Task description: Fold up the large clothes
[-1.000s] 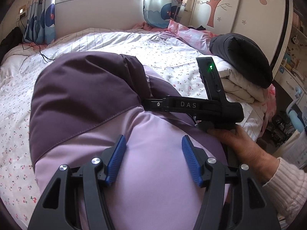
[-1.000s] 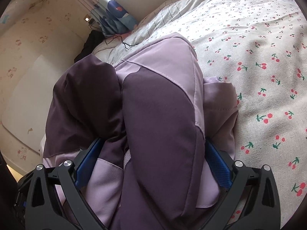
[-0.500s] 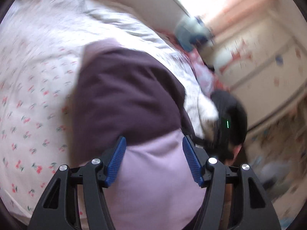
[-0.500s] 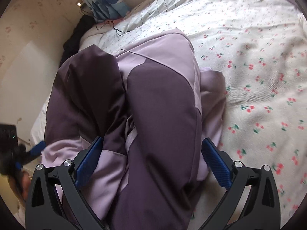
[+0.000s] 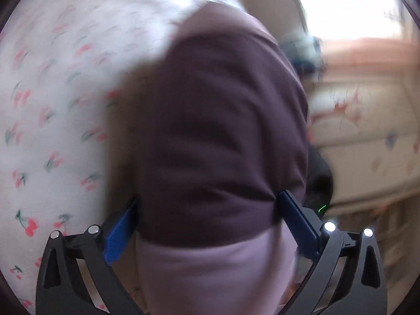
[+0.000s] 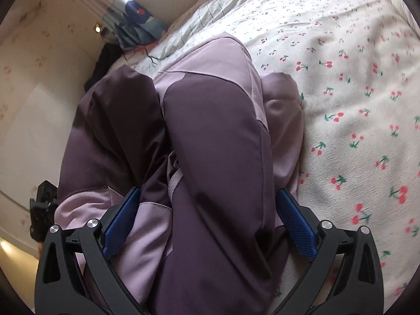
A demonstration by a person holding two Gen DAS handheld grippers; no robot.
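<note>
A padded jacket in dark purple and lilac (image 6: 215,136) lies bunched and folded on the cherry-print bed sheet (image 6: 354,92). My right gripper (image 6: 207,223) stands wide over its near end. The blue pads (image 6: 296,220) flank the fabric, and I see no pinch. In the blurred left wrist view, my left gripper (image 5: 210,228) straddles the jacket (image 5: 218,131) where dark purple meets lilac. Its jaws are opening, and the cloth bulges between the pads (image 5: 120,233).
A pale wall and a dark garment (image 6: 105,60) lie past the bed's far left corner, by a blue patterned curtain (image 6: 136,21). A cream cabinet (image 5: 367,131) is to the right in the left wrist view. Open sheet spreads right of the jacket.
My left gripper has rolled and swung across the jacket, and its jaws have gone from half open to wide. The right gripper has shifted slightly, with its jaws unchanged.
</note>
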